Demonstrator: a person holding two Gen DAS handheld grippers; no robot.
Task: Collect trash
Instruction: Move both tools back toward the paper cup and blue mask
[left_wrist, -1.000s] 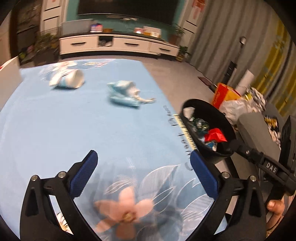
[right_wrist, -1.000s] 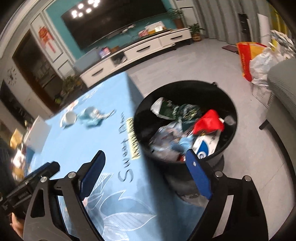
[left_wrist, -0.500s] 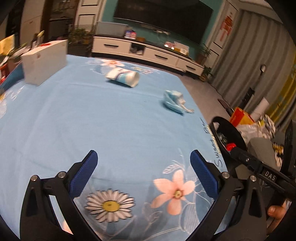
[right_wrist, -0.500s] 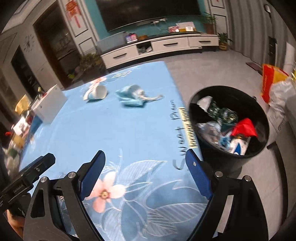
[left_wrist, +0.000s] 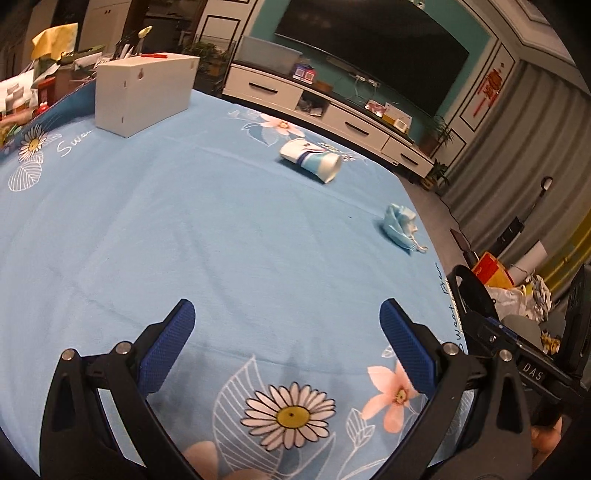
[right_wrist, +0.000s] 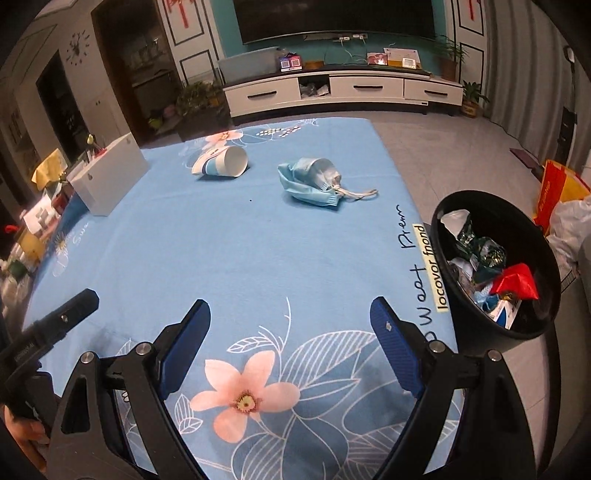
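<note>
A white box (right_wrist: 109, 180) rests on the blue flowered tablecloth (right_wrist: 221, 258).

A blue flowered tablecloth (right_wrist: 229, 251) covers the table. On its far part a tipped white-and-blue paper cup (right_wrist: 221, 162) lies left of a crumpled blue face mask (right_wrist: 314, 181), the two apart. A white rectangular box (right_wrist: 110, 177) stands further left. A round black trash bin (right_wrist: 517, 236) holding wrappers stands just beside the table's right edge.
</note>
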